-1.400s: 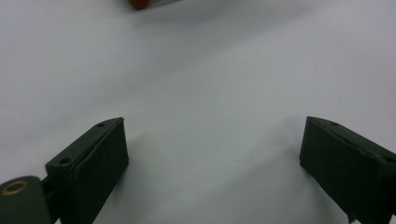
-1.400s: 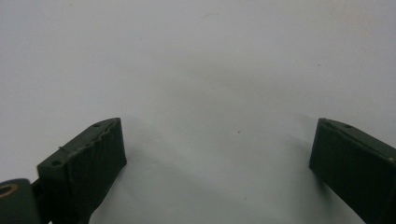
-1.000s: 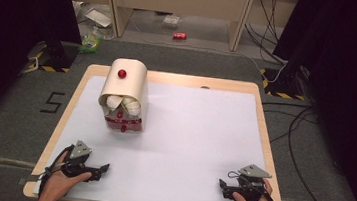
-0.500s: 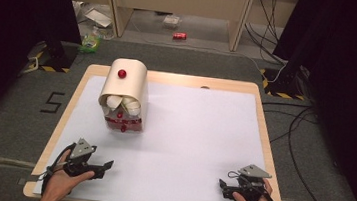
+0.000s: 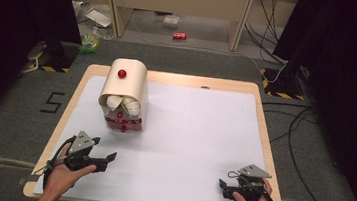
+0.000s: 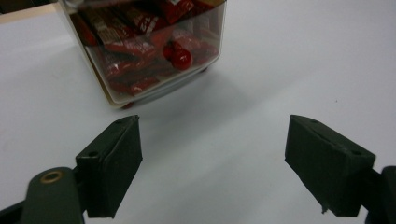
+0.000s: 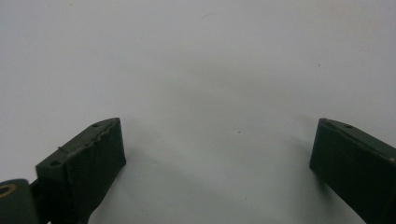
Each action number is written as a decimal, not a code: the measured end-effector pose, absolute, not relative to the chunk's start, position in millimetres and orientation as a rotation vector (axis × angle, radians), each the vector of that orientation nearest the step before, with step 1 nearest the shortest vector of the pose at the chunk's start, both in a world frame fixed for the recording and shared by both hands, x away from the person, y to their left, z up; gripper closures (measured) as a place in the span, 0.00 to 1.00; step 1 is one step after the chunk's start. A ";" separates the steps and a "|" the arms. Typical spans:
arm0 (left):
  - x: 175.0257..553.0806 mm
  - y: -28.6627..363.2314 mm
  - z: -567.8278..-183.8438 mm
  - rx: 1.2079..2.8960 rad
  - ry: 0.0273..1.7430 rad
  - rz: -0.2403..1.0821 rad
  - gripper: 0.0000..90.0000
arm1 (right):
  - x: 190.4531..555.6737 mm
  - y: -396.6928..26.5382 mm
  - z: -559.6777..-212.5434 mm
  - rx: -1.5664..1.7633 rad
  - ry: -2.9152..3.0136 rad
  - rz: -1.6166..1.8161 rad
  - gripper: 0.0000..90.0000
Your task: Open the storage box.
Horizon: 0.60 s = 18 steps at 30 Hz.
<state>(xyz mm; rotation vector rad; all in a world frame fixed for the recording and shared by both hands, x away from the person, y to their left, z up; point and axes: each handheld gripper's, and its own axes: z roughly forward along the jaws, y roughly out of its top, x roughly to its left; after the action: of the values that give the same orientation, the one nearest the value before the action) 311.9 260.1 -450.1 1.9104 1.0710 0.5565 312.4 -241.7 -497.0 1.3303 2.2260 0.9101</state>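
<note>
— Where's the box?
— Clear container (image 5: 123, 120) of red packets sits left of centre on the white table (image 5: 198, 133), cream lid (image 5: 124, 82) tipped up, red knob (image 6: 180, 56) on its front.
— Tongs?
— Both spread wide, empty. Left gripper (image 5: 105, 159) points at the container from just short of it; right gripper (image 5: 223, 188) sits well apart.
— Advice?
— Probably go for the knob: centre it between the jaws before closing, stay low.
</note>
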 end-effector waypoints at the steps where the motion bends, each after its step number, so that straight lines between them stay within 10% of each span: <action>1: 312.9 258.8 -447.0 1.907 1.068 0.569 0.21 | 312.4 -241.7 -497.0 1.329 2.226 0.910 0.04; 18: 321.7 249.4 -425.7 1.881 1.025 0.603 0.40 | 312.4 -241.7 -497.1 1.330 2.226 0.911 0.04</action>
<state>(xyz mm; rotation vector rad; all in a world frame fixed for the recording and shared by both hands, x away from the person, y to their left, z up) 321.7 249.4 -425.7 1.8806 1.0254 0.6034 312.4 -241.7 -497.1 1.3295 2.2262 0.9111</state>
